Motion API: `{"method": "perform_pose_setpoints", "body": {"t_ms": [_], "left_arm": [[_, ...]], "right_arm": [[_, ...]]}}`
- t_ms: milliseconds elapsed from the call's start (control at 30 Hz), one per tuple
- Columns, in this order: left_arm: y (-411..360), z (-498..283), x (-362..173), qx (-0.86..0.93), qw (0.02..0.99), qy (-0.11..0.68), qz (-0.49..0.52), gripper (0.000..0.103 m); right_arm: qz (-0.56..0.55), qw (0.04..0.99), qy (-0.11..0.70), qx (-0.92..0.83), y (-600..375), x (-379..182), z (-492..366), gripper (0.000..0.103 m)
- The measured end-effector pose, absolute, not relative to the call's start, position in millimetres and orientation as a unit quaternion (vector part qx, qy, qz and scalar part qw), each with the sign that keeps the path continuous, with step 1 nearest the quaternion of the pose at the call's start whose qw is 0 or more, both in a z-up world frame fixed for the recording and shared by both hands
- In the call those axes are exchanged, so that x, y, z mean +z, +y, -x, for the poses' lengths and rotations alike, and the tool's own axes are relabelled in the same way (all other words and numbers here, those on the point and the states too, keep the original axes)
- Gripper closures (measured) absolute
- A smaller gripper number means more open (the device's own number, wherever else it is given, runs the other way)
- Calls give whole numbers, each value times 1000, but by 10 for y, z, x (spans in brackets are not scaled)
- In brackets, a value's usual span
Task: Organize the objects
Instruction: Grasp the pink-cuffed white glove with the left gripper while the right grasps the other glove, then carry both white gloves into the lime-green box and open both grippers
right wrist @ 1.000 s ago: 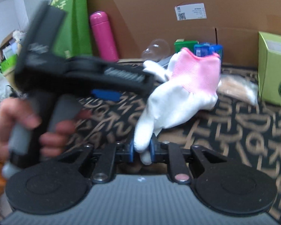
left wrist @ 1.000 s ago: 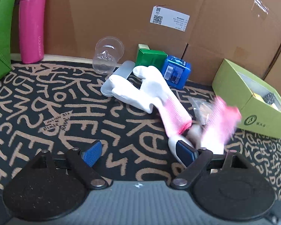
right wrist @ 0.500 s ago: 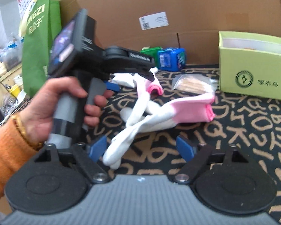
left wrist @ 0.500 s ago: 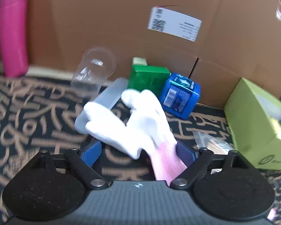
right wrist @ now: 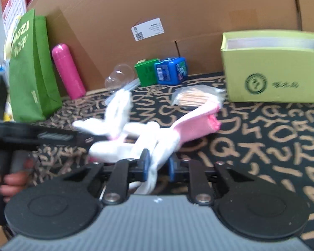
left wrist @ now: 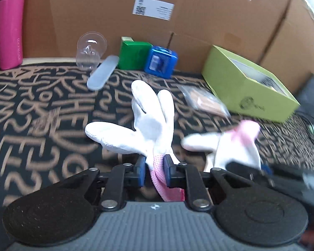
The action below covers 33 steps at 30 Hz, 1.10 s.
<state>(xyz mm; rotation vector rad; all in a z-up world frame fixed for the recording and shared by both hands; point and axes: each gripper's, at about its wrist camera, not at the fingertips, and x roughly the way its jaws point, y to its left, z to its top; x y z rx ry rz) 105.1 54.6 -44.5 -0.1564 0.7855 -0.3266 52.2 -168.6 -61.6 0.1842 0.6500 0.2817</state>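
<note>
Left tongs (left wrist: 153,170) now clamped on first glove (left wrist: 148,123) at pink cuff, lifted above desk (left wrist: 41,108); half-second ago open. Right tongs (right wrist: 159,167) re-gripped second glove (right wrist: 169,138). Pair gathered, ready for stowing.

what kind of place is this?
Probably a makeshift home or office data-collection tabletop: patterned cloth, cardboard backdrop, and household clutter such as a pink bottle and lime box.

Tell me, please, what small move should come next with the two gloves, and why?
Probably bring both gloves together and align them as a pair: the left gripper pinches one glove at its pink cuff, the right gripper grips the other glove by its fingers.
</note>
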Motion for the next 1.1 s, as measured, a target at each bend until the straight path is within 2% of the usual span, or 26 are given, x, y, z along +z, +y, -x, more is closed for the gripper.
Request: {"method": "perform_pose_setpoints", "body": {"t_ms": [33,67,133,167,233,267,300,333,367,400,433,467,500,633,1100], "left_arm": [[518,-1002,-456,-151,910,379,77,82],[516,-971,-456,-142,911,379,81,75],[531,-961,-455,-126,912,376,102,53],[538,-990,-457,-118,913,374,114,38],[527,-1028,-453,-99,915,370,126,34],[509,-1062,-446,-93,916,370,125,34],[504,-1073,-441,-92,917,368,121,34],[486,-1099,-449,-95,918,367,114,36],[472,-1116,-458,-100,918,369,104,43],[444,-1122,-463,-102,921,366,90,51],[424,-1117,-463,-106,921,367,77,73],[419,-1112,-465,-115,918,370,78,82],[429,-1095,-461,-124,915,374,84,85],[373,-1030,-376,-143,913,371,85,86],[-428,-1135,471,-255,926,273,53,86]], "right_arm": [[-86,934,320,134,-1694,-611,-493,85],[-86,933,323,135,-1717,-613,-472,85],[-90,929,332,140,-1734,-622,-482,81],[-95,928,332,140,-1744,-627,-495,69],[-104,927,331,143,-1748,-628,-513,57],[-106,928,328,143,-1744,-626,-519,57],[-101,929,326,140,-1731,-629,-517,57],[-93,932,323,135,-1706,-632,-522,62],[-87,934,321,130,-1682,-643,-532,74],[-87,934,321,129,-1684,-656,-529,79],[-93,933,319,135,-1698,-658,-518,85],[-98,933,316,141,-1710,-651,-500,87],[-96,935,310,143,-1716,-635,-474,89],[-88,944,280,153,-1717,-509,-375,91],[-55,982,151,101,-2340,344,-312,91]]}}
